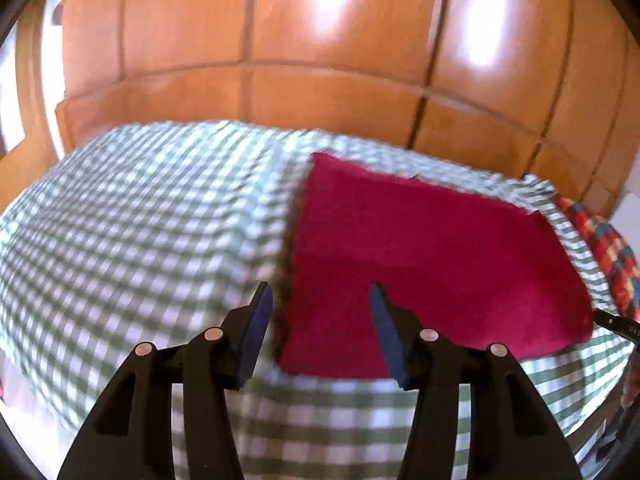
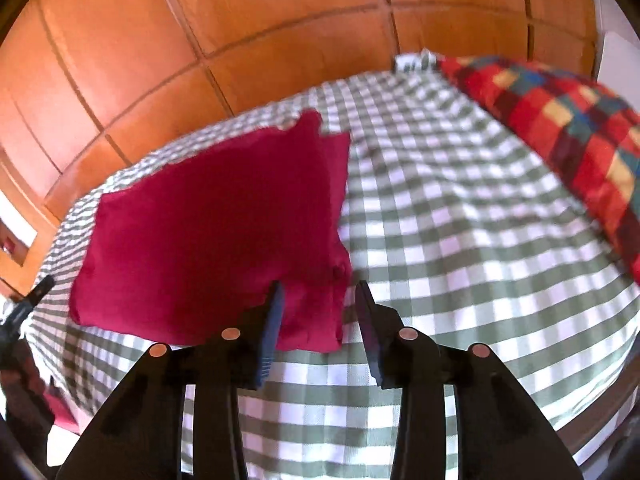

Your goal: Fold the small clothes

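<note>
**Red cloth flat on the checked bed**

My left tongs [image 1: 320, 328] hung spread over the near left corner of the folded red cloth [image 1: 420, 248]; it lay on the green-checked bed [image 1: 140, 220]; my right tongs [image 2: 320, 320] gaped at its near right corner, gripping nothing; a plaid pillow [image 2: 560, 120] lay far right.

The red cloth [image 1: 420, 260] looks soft and matt. The checked sheet [image 1: 140, 220] is cloth. The wooden doors [image 1: 340, 40] shine.
</note>
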{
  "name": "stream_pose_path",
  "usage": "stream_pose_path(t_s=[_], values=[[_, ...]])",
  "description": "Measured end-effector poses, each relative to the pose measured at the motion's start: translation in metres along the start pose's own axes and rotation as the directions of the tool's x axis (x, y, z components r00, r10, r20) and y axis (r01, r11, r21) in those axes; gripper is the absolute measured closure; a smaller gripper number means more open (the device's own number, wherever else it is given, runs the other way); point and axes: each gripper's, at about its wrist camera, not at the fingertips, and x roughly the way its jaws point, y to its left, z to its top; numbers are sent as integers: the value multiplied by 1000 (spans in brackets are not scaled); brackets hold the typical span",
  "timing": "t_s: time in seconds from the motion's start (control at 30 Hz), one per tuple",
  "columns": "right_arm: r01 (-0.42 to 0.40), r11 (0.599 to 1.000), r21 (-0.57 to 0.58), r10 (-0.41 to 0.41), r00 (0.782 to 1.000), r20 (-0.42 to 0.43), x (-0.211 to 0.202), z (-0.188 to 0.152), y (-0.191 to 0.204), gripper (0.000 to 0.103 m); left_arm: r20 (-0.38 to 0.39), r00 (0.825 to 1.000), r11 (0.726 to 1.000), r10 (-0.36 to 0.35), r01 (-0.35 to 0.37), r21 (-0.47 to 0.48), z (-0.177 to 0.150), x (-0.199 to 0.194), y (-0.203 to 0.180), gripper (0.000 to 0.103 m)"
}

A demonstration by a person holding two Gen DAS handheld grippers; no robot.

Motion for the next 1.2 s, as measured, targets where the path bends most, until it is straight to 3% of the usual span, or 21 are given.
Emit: stream_pose_path(t_s=[0.2,0.47,1.03,1.07,1.1,1.2], values=[[-29,995,-100,29,1000,-6,5,4,33,67,-47,999,999,-6,8,50,3,32,-18,53],[-6,995,-99,0,998,-58,75,29,60,67,-116,993,997,27,-19,74,7,70,-19,53],[16,993,-115,-24,997,-68,85,38,65,65,-78,997,999,19,-16,34,22,65,-16,52],[11,993,-118,-19,998,-66,82,38,64,62,-75,997,999,24,-21,37,23,65,-16,52],[-4,992,-124,-4,998,-60,75,38,65,51,-71,997,999,23,-20,39,24,63,-17,52],[-5,990,-144,1,1000,-27,58,36,64,47,-65,998,999,18,-15,50,24,59,-19,52]])
